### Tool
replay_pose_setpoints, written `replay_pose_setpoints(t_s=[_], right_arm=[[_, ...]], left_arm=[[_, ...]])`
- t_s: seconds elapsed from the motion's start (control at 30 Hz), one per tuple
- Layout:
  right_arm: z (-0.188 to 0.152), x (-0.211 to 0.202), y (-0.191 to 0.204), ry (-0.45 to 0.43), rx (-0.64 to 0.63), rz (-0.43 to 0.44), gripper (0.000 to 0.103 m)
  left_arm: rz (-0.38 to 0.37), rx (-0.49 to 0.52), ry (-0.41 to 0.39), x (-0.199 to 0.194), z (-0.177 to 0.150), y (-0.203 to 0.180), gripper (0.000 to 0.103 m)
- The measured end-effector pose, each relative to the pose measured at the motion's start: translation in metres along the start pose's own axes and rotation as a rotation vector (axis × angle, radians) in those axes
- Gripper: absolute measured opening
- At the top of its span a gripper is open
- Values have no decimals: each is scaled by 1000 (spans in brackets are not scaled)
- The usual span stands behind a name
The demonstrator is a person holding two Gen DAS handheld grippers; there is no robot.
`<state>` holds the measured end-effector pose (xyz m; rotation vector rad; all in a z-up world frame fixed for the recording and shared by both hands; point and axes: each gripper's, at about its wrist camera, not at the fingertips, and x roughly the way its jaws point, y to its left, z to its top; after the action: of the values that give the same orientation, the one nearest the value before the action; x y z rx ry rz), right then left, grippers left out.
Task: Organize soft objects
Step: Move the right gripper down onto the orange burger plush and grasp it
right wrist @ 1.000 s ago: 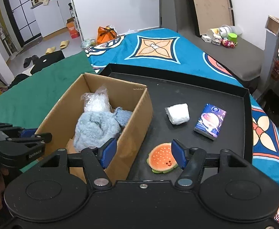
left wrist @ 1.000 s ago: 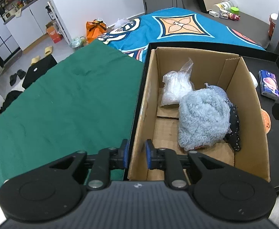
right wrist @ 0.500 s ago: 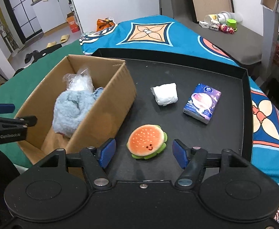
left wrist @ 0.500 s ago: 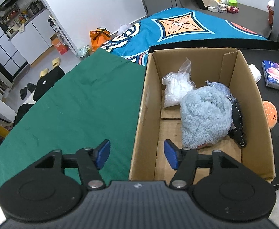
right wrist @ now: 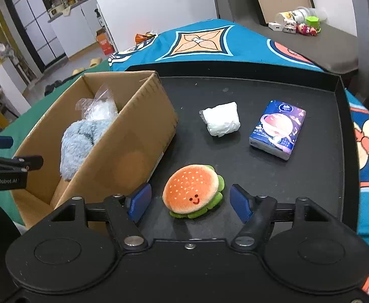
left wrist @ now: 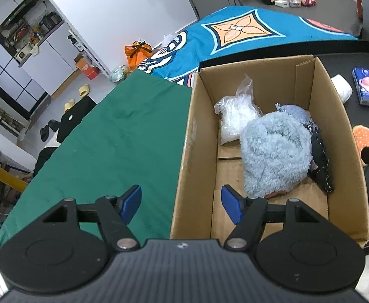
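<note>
**Bright, even light, heavy fisheye bend**

Both views are well lit with soft indoor light, no harsh sun anywhere. The white wall (left wrist: 134,12) comes out clean, not blown out. Shadows are faint: a soft one under the burger plush (right wrist: 193,192) on the black tray (right wrist: 323,151), and the inside of the box (left wrist: 268,80) goes a bit darker toward its floor. The tray has a dull sheen, no real glare. Focus is sharp in the middle of both views. Fisheye warp is strong, so the cabinets (left wrist: 15,58) and doorway (right wrist: 30,25) bow and lean near the edges, and corners get slightly soft. No motion blur that I can spot.
</note>
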<state>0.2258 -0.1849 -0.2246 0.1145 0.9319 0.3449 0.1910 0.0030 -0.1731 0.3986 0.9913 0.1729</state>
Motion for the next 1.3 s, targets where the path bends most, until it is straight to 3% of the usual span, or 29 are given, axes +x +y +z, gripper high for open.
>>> replay_pose_setpoints(t_s=[0.5, 0.6, 0.63, 0.77, 1.3], right_arm=[[-2, 17, -15, -28, 50, 55, 68], [-3, 22, -16, -11, 47, 53, 56], [-4, 24, -16, 4, 39, 45, 46], [-8, 24, -18, 17, 23, 25, 37], [-7, 5, -19, 32, 18, -63, 31]], left_arm=[[77, 78, 46, 7, 9, -21, 69], [89, 93, 49, 7, 10, -24, 69], [92, 97, 49, 6, 10, -26, 69], [102, 105, 48, 5, 11, -28, 69], [95, 92, 23, -2, 9, -26, 69]])
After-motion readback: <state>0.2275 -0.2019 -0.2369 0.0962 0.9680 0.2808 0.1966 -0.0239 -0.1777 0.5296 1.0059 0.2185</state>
